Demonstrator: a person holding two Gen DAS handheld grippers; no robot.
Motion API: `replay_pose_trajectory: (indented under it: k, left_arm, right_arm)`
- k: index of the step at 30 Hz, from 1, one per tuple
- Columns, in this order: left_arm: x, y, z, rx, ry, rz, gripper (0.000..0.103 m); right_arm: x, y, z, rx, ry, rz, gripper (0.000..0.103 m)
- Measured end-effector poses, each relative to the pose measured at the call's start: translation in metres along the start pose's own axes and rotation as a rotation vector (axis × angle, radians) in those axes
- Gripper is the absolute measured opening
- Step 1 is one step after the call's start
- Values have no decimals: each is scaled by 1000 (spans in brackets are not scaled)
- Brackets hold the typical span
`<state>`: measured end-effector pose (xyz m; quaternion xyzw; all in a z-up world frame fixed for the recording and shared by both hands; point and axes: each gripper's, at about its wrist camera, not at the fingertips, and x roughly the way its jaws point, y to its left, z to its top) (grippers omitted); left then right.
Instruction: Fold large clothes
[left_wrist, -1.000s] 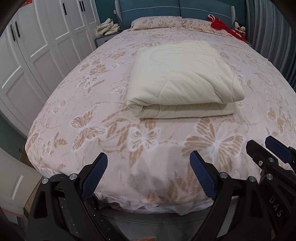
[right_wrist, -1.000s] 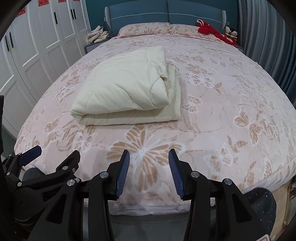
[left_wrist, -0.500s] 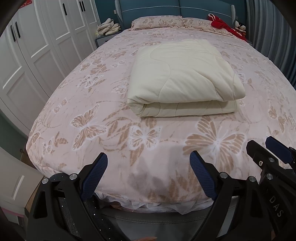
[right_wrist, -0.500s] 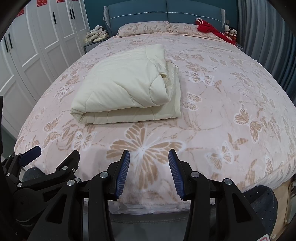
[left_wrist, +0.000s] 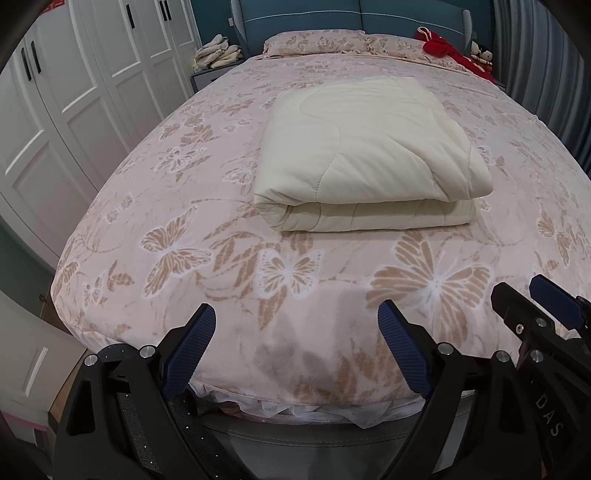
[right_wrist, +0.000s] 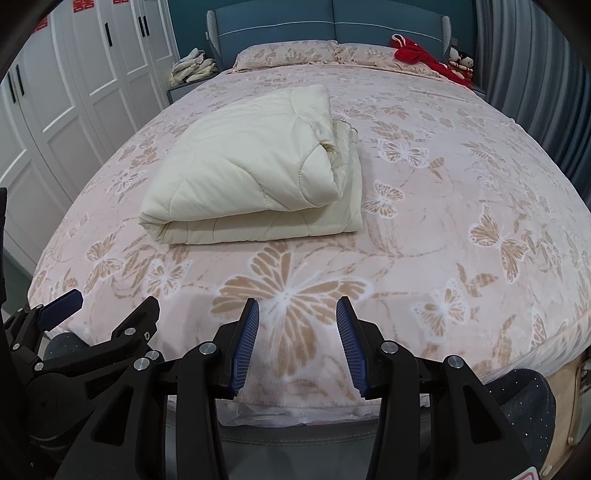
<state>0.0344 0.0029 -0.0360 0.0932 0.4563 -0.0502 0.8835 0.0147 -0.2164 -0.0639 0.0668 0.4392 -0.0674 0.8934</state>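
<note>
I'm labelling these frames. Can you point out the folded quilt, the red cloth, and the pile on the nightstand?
quilt (left_wrist: 369, 147): left wrist view, middle of its top layer.
red cloth (right_wrist: 413, 53): right wrist view, its bunched part by the pillows.
pile (right_wrist: 192, 66): right wrist view, middle of the pale heap.

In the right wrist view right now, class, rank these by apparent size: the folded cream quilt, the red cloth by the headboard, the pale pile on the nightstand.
1. Folded cream quilt, by far the largest.
2. Red cloth and pale pile on the nightstand: these look alike in size, and both lie far from the camera, so I leave them unranked.
</note>
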Motion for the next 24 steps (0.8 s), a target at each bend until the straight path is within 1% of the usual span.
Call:
replay_pose_trajectory:
  k: [10,16,17,20,22,24]
  left_arm:
    - [1,-2,1,7,-11,13,87]
    - [2,-5,6,14,-10,17,86]
    - [2,-5,8,15,-9,15,85]
    - [2,-9,10,31,-12,19,75]
    - [2,-10,11,34,-15,24,73]
    - [2,-10,12,29,-14,19,73]
  right_arm:
    - [3,-1,-2,5,1,-4,44]
    - [6,-2,5,14,2,-5,44]
    - [6,-1,6,14,2,-2,44]
    - [6,1,8,12,2,-7,44]
    - [6,0,10,18,3,-2,44]
    - [6,1,11,16,2,-6,44]
